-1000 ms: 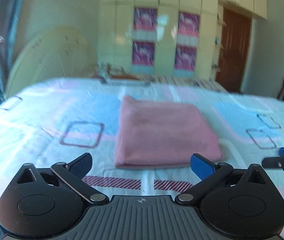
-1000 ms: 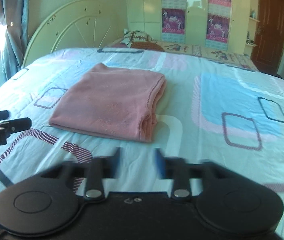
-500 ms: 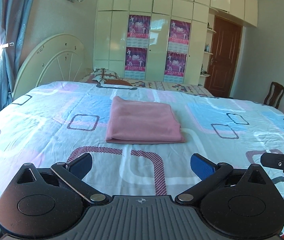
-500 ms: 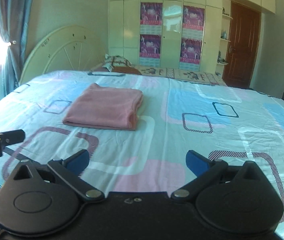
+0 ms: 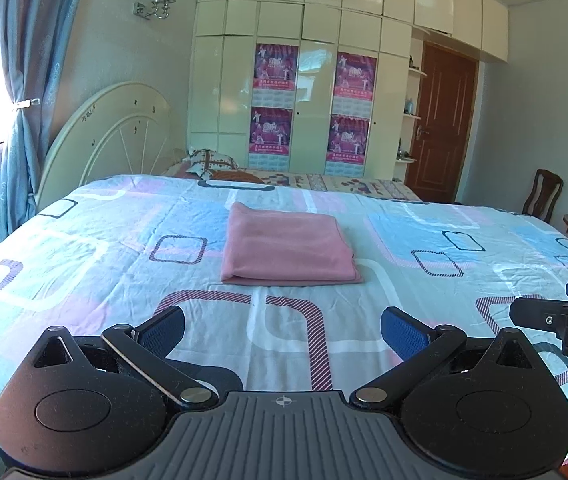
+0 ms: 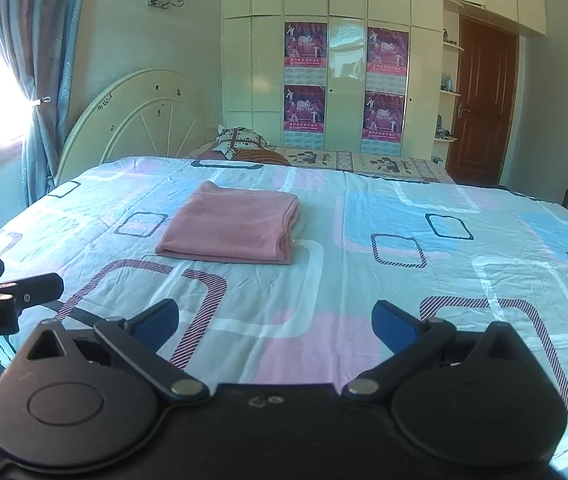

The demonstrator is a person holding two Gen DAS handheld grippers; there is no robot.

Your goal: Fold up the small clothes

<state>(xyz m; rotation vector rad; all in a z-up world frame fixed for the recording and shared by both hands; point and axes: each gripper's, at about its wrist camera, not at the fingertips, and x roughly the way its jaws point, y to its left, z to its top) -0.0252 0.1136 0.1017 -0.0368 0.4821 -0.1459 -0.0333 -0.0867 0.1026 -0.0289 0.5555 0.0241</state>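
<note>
Nearest to you, both grippers hang over the near part of the bed (image 5: 83, 248). The left gripper (image 5: 281, 326) has its jaws wide apart with nothing between them, only the printed sheet below. The right gripper (image 6: 273, 320) is the same: jaws fully spread and empty. Each one shows at the edge of the other's view, so they sit side by side, about level with each other, both tipped a little downward toward the bed.

Farther on, near the middle of the bed, lies the cloth (image 5: 288, 250) — pink, folded into a flat rectangle, with its stacked edges at the right side (image 6: 288, 232). Nothing touches it, and both grippers are well apart from it.

To my judgement the fold is finished and the step in hand is to draw away. Do it well like this: keep the jaws spread, keep both grippers above the sheet so you do not drag a wrinkle into it, and do not pass over the cloth. If you want one more check, look at the layered right edge — it seems slightly uneven, but I cannot tell whether it needs a press.

Beyond the bed stand the headboard (image 5: 111, 132) and the wardrobe (image 5: 316, 80).
</note>
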